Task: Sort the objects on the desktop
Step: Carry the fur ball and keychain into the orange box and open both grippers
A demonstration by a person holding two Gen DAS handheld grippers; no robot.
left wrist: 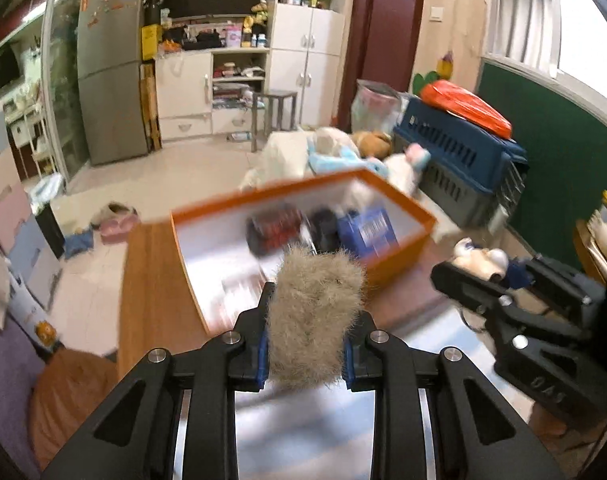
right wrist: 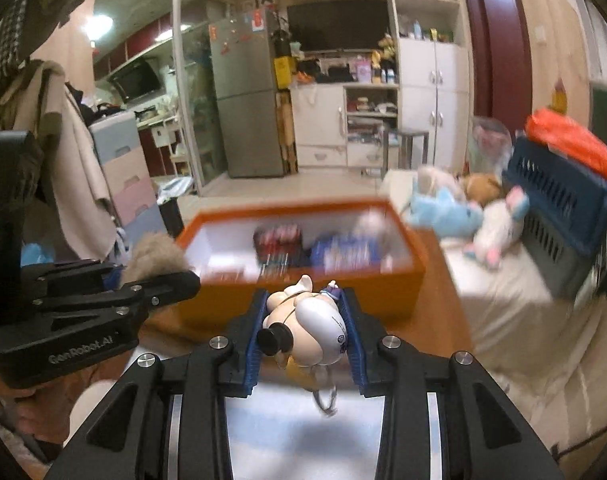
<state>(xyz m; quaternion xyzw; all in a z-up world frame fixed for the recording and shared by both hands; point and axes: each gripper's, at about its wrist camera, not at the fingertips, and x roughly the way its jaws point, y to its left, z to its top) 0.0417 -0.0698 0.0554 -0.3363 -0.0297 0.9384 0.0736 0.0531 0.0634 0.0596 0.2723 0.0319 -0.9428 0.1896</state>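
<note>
Above the wooden worktop [left wrist: 151,280], a fur ball [left wrist: 315,316] and a figurine [right wrist: 303,320] are being carried in clenched jaws toward the orange box [left wrist: 399,256]; either could be dropped short by early release.

I see a steel fridge [left wrist: 111,76] beside white cabinets [left wrist: 307,60], a dark red door [left wrist: 383,36], pale tiled floor [left wrist: 191,164], and a bright window [left wrist: 583,32] at right.

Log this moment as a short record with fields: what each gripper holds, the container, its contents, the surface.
left gripper: shut on a furry grey-brown toy
right gripper: shut on a small figurine with a metal key ring
container: open orange box, white inside, ahead of both grippers
box contents: red-black item, blue carton; blurred, more cannot be told
surface: wooden table
</note>
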